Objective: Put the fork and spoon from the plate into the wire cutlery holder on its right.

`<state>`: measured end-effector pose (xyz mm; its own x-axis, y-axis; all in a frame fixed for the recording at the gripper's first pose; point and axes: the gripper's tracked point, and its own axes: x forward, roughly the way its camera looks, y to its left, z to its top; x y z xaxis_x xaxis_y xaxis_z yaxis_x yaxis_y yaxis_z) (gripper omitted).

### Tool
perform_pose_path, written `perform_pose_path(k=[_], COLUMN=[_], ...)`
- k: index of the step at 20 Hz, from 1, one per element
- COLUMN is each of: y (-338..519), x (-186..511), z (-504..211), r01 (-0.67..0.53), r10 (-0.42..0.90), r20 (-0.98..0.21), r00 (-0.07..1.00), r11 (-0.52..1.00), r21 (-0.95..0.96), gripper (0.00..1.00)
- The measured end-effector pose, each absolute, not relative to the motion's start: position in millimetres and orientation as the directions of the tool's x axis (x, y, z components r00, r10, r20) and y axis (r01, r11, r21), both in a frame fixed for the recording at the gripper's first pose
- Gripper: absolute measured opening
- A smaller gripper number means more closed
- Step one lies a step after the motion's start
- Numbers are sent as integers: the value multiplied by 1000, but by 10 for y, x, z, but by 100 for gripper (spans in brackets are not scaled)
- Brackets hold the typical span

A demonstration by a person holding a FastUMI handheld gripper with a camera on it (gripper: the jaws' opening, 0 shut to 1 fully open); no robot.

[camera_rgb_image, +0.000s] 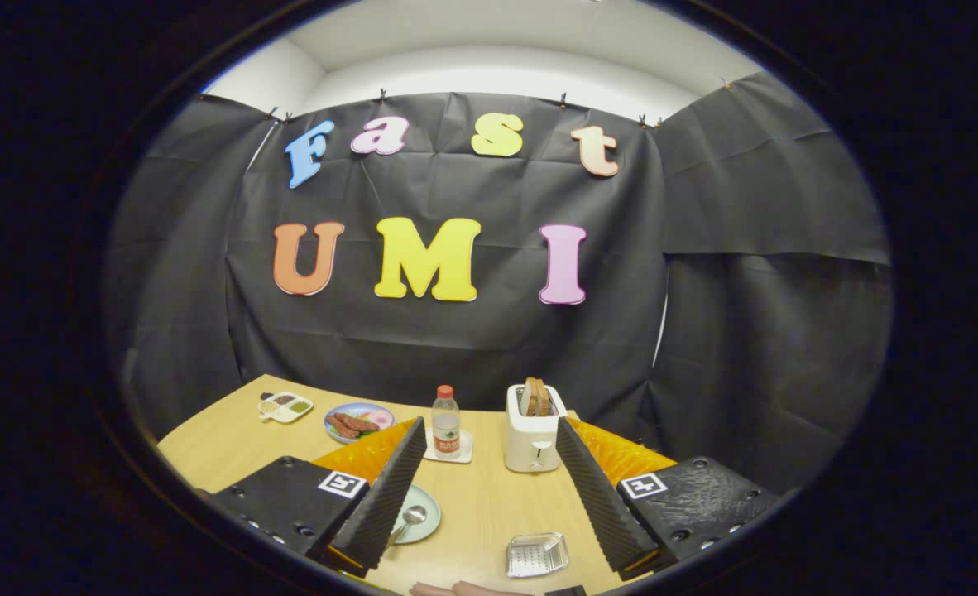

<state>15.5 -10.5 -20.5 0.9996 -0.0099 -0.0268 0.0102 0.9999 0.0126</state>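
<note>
Gripper: fingers spread wide, holding nothing, raised above the wooden table. Plate: pale green, beside the left finger, partly hidden by it; spoon lying on it. Wire cutlery holder: right of plate, near the right finger. Beyond plate: water bottle, toaster.

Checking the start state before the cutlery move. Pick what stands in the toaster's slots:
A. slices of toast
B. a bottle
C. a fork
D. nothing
A: brown slices of toast stick up from the top of the white toaster, which stands beyond the open gripper, beside the water bottle.
</note>
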Motion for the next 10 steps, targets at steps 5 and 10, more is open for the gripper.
perform_pose_path(k=[5, 10], y=[147, 472], x=[329, 546], z=[-518, -1120], r01=[-21, -61], r10=[20, 52], r20=[-73, -187], r00=[997, 981], r11=[1000, 997], r21=[-16, -42], gripper=[95, 95])
